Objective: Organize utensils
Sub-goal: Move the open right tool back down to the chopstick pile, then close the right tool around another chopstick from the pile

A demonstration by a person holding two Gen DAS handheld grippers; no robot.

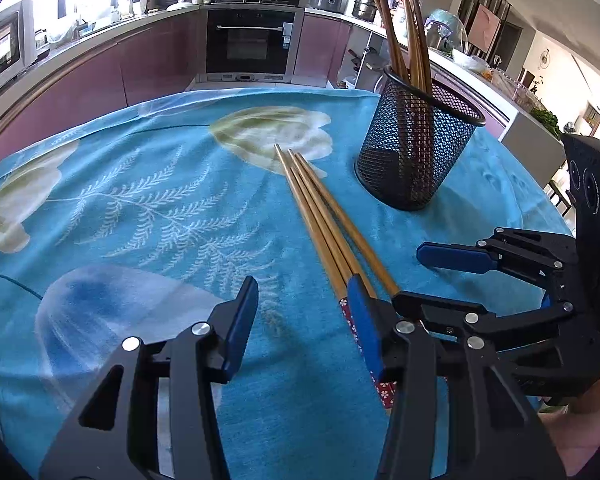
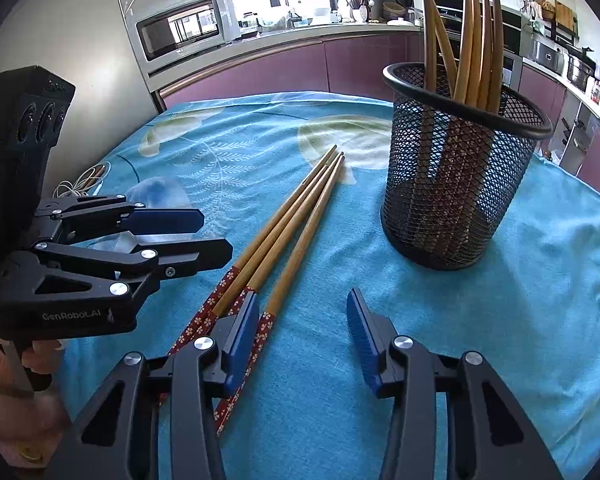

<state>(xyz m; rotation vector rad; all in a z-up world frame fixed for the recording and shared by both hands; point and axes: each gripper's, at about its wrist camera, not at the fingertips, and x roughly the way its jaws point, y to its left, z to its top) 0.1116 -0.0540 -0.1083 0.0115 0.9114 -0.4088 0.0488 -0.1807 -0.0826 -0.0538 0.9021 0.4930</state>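
Nearest of all, both tools hang low over the blue flowered tablecloth, and neither has hold of anything. The left gripper stands wide open, its right-hand finger lying over the patterned handles of the loose chopsticks so that I cannot tell whether it touches them. The right gripper is just as wide, with its left-hand finger over the same red-and-white handles and empty cloth between its fingers.

The three chopsticks lie side by side on the cloth, handles near, thin tips pointing away toward the far side of the table. They are close together but not quite parallel – the tips bunch while the handles fan a little.

To my eye the job now is to pick these up, and only one tool needs to do it. I would shift the right gripper a touch to the left until the bundle sits between its fingers, then close across the handles where the sticks are thickest. Thin round sticks may roll apart, so a slow squeeze should gather them.

Farther off and to the right stands the black mesh holder, upright – several chopsticks already lean in it, tips up, so the bundle should go in handles first.
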